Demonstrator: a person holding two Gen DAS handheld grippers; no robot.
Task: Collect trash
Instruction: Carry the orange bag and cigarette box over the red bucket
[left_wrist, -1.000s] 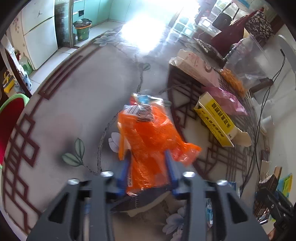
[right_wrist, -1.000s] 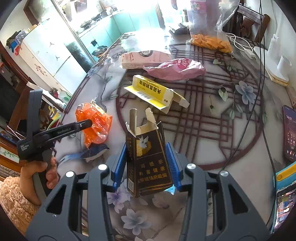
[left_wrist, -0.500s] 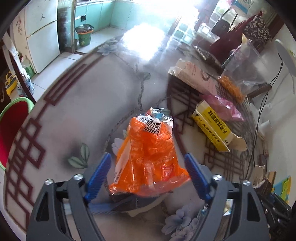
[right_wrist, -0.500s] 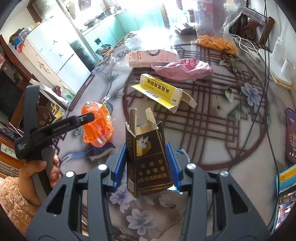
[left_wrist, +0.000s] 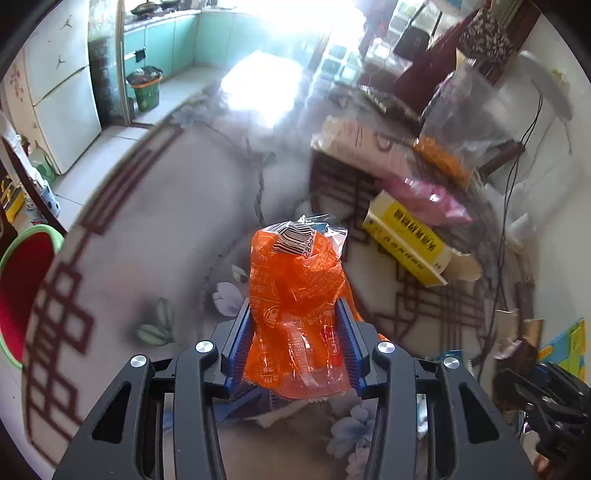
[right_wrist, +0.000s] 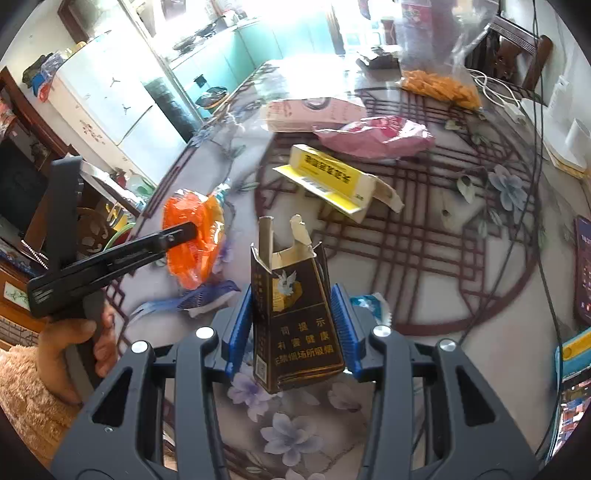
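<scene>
A crumpled orange plastic wrapper (left_wrist: 291, 266) with a barcode at its top stands upright between my left gripper's (left_wrist: 294, 310) blue pads, just above the patterned table (left_wrist: 155, 229). The jaws are closing and the pads press on its sides. In the right wrist view the same left gripper (right_wrist: 184, 230) grips the orange wrapper (right_wrist: 184, 266) at the table's left edge. My right gripper (right_wrist: 291, 291) is shut on a dark, torn-open cigarette box (right_wrist: 295, 317), held upright over the table.
On the table lie a yellow carton (right_wrist: 328, 177), a pink bag (right_wrist: 373, 136), a pale pink box (right_wrist: 310, 114), a clear bag of orange snacks (right_wrist: 439, 85) and a blue-and-white wrapper (right_wrist: 207, 295). Cables and a phone (right_wrist: 583, 269) are at the right. A red basin (left_wrist: 22, 295) sits below the left edge.
My left gripper opened wide, letting go of the orange wrapper, then closed on it again and rose a little. The right gripper and its cigarette box have stayed put.
</scene>
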